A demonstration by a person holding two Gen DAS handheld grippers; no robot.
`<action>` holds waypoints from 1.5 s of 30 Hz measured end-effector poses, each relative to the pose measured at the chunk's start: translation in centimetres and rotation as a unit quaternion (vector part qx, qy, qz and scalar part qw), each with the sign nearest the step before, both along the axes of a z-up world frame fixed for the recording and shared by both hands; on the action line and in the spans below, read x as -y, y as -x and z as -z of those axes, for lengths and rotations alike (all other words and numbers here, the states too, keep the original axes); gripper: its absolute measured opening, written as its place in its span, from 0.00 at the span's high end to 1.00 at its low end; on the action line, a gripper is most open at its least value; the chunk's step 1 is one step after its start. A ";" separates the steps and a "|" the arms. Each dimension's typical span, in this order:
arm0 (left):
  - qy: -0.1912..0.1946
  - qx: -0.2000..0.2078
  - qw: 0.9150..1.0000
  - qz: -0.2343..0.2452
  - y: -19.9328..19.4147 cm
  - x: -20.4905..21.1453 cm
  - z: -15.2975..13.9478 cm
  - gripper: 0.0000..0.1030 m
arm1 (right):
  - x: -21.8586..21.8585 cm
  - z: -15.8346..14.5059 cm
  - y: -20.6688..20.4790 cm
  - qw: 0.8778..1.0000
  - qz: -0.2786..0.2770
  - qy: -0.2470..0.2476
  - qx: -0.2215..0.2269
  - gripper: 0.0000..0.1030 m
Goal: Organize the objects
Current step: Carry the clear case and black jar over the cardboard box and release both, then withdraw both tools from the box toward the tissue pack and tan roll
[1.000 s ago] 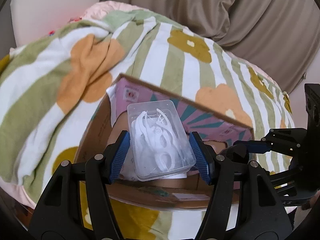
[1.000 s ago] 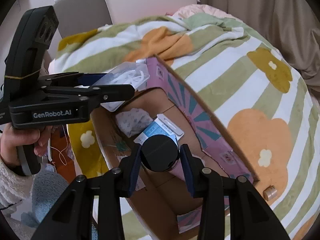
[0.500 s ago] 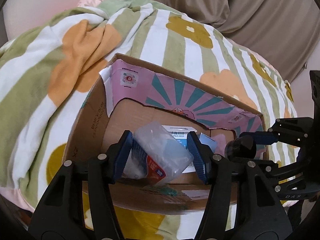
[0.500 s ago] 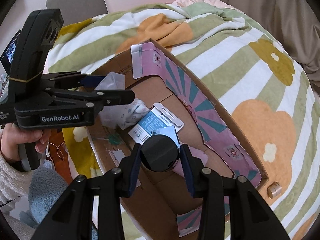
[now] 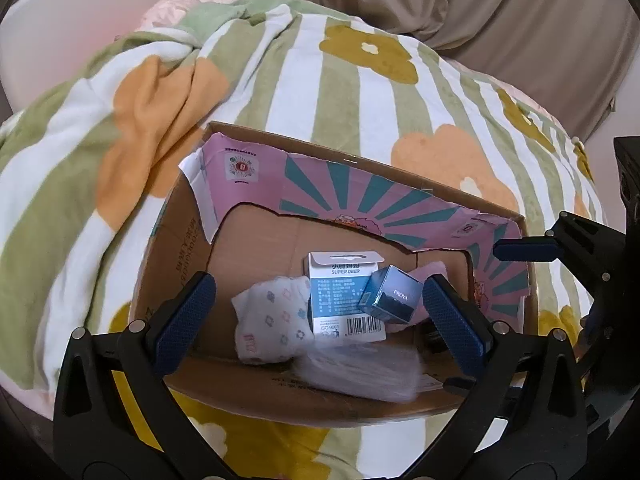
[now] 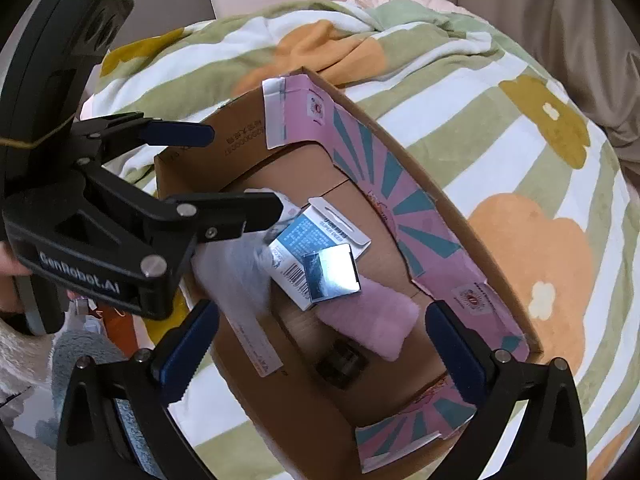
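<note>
My left gripper (image 5: 316,320) and right gripper (image 6: 320,340) both gape wide with nothing in them above the cardboard box (image 5: 180,252), where the blurred clear plastic case (image 5: 356,372) and dark round jar (image 6: 340,360) lie just below my fingers.

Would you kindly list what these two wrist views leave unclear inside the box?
- Clear plastic case: motion-blurred in both views, contents unreadable.
- Dark round object: blurred in the right wrist view; in the left, mostly hidden behind the left hand-held gripper finger.
- Pink cloth: partly covered by the small blue box.
</note>
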State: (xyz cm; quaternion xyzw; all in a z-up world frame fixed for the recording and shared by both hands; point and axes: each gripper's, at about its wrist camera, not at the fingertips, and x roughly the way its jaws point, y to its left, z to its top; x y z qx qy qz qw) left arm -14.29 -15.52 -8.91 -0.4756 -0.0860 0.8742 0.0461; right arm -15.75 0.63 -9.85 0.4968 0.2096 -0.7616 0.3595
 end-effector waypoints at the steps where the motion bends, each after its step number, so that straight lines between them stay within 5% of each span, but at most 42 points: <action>1: 0.003 0.002 1.000 0.000 0.0 -0.1 0.1 0.00 | -0.1 0.0 -0.1 1.000 -0.001 -0.001 -0.001 0.01; 12: 0.006 0.005 1.000 0.003 -1.3 -0.6 -0.6 0.00 | -0.9 0.5 -0.5 1.000 0.005 0.006 0.009 0.01; 22: 0.008 -0.012 1.000 0.004 -2.7 -1.1 -3.3 0.00 | -2.2 -2.1 -0.9 0.999 0.027 0.025 0.006 0.01; 30: 0.019 -0.053 0.998 0.002 -4.4 -2.3 -6.3 0.00 | -4.2 -5.4 -2.2 0.996 0.073 0.027 -0.053 0.01; 45: 0.028 -0.082 0.996 0.019 -7.1 -6.3 -10.8 0.00 | -10.1 -10.3 -4.1 0.988 0.112 0.045 -0.098 0.01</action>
